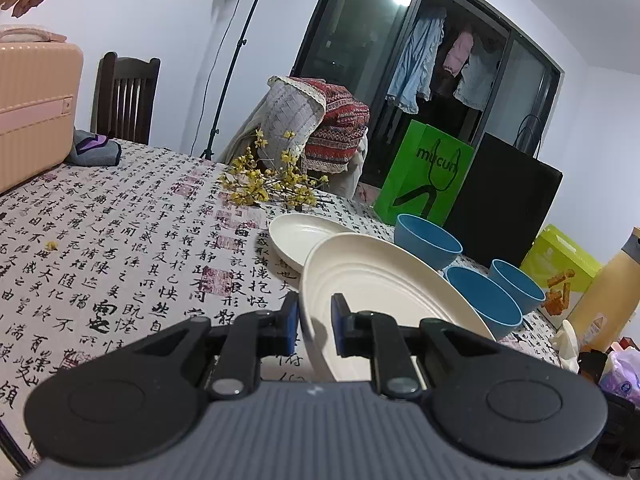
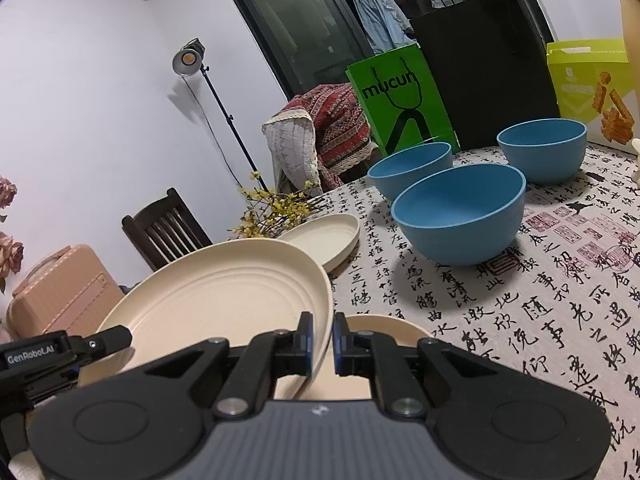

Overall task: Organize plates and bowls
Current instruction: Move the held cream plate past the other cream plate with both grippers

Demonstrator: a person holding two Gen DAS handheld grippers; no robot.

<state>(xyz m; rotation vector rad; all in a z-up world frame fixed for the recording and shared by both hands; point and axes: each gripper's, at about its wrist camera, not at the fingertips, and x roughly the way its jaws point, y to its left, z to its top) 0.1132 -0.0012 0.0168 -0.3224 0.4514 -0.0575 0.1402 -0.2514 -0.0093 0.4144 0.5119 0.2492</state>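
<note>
both grippers are on the same cream plate: your left gripper (image 1: 315, 322) straddles its near rim with the jaws set narrow, and from the right wrist view it is seen gripping the plate's (image 2: 224, 300) left edge, while your right gripper (image 2: 322, 338) has its jaws narrowed around the opposite rim, though whether the pads actually press the rim i cannot tell for sure. you have the plate tilted and lifted off the calligraphy tablecloth (image 2: 520, 300), with a second cream plate (image 2: 384, 330) lying flat just under it on the right side. farther out a third, smaller cream plate (image 1: 298, 236) rests by the yellow flowers (image 1: 268, 184), and three blue bowls (image 2: 460, 212) stand apart from each other near the green bag (image 2: 400, 96). judging by the matte finish and thin wall, the plate is probably light, stiff and a little slick, so the raised rim is the sensible place to hold; keep the pads well onto the lip rather than at its very edge, since a tilted plate could slide out. it looks like the stacking is only beginning, with the bowls not yet nested.
</note>
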